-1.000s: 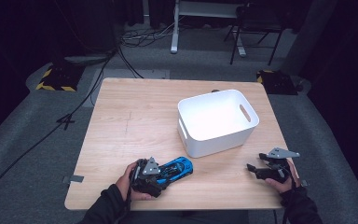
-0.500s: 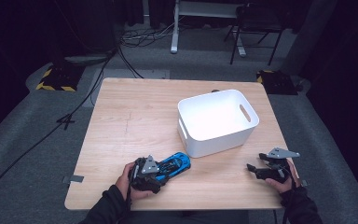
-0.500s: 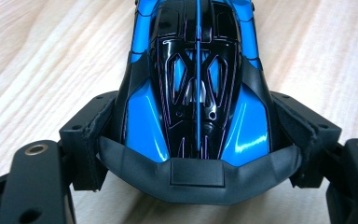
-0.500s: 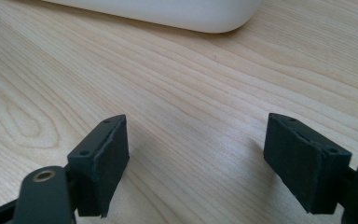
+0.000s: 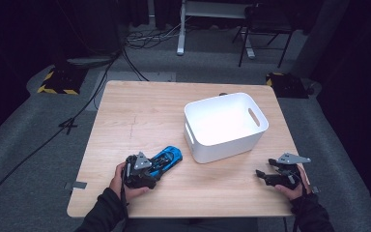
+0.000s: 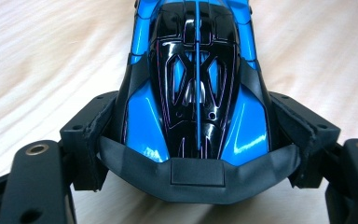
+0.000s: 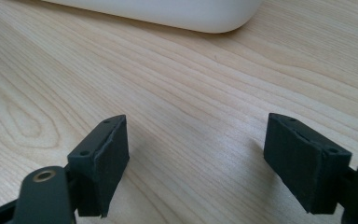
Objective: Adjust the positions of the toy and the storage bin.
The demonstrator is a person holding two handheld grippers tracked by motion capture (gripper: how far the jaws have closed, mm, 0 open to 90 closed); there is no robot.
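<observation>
Two pads of the left hand-held gripper [image 6: 193,154] pinch the blue toy race car [image 6: 193,79] on the counter [image 5: 140,116], while the right hand-held gripper [image 7: 196,158] rests spread.

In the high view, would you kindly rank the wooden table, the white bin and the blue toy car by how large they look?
1. Wooden table, by far the largest.
2. White bin.
3. Blue toy car, smallest; the left gripper covers its rear end.
</observation>
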